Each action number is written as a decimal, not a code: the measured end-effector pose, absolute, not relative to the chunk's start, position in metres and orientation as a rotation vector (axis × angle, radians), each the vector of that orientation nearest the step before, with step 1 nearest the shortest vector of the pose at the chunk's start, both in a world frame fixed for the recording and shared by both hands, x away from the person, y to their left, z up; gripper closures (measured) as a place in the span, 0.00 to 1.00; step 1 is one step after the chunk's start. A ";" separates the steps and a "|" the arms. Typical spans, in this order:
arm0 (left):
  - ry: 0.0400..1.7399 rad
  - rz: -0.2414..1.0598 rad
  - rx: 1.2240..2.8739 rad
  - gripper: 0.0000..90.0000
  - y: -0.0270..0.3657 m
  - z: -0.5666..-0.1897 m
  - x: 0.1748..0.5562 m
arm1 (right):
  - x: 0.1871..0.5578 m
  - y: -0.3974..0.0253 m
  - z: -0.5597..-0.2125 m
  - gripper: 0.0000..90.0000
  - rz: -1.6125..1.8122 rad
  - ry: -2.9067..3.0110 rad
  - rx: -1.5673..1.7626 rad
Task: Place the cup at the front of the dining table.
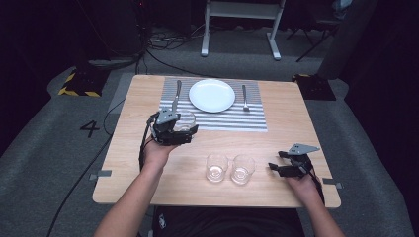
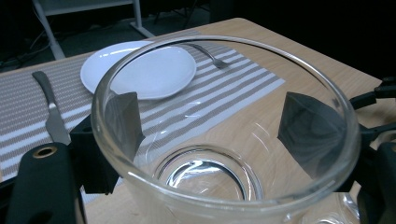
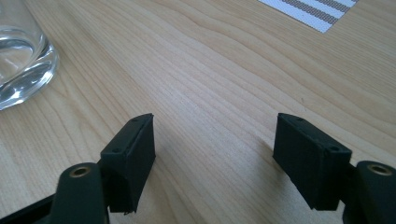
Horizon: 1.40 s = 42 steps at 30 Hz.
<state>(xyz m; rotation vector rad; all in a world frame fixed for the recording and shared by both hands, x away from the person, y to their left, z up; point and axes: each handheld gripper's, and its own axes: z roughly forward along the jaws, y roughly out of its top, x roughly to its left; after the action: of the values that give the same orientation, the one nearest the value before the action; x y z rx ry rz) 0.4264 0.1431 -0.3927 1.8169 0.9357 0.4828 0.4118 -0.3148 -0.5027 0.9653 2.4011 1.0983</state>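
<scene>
L gripper (image 1: 184, 129): my jaws stand either side of a clear glass (image 2: 224, 140), pads seen through its wall in the L gripper view, one per side, mouth up toward the camera. Jaws closed on it; grip looks square, glass upright, not tilted. In the high view the glass sits at the near L corner of the striped placemat (image 1: 247, 121), just below the knife (image 1: 176, 96). Can't tell if its base touches the mat or hangs just over it.

R gripper (image 1: 274, 167): jaws wide, nothing between them, bare wood of the table (image 3: 224, 70) under them. Resting low near the R edge, idle.

Outward: white plate (image 1: 212, 95) mid-mat, fork (image 1: 244, 97) to its R, knife to its L. Two more glasses stand side by side, near edge of table: the L one (image 1: 216, 167) and the R one (image 1: 242, 169). The R one is just beside my R jaws, well apart from my L.

Key relation: held glass lies fwd-L of the pair, at the knife side of the setting. Axis vertical, so release should be a straight open-and-lift, no twist. Judgement: placement at the setting nearly done. For the next glass, R hand is much the nearer; it lies to the L of the R jaws, approach sideways along the table.

Risk: glass wall is smooth, may slip if I ease off before the base is seated.
</scene>
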 end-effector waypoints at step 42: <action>1.074 0.597 1.737 0.22 0.137 -0.357 0.520 | 0.415 -0.317 -0.502 0.34 1.084 2.411 0.958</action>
<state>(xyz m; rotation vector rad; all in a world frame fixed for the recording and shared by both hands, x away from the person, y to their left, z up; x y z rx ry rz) 0.5203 0.1375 -0.3573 1.7374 1.0740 0.5971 0.4152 -0.3171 -0.5025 0.9578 2.4107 1.0840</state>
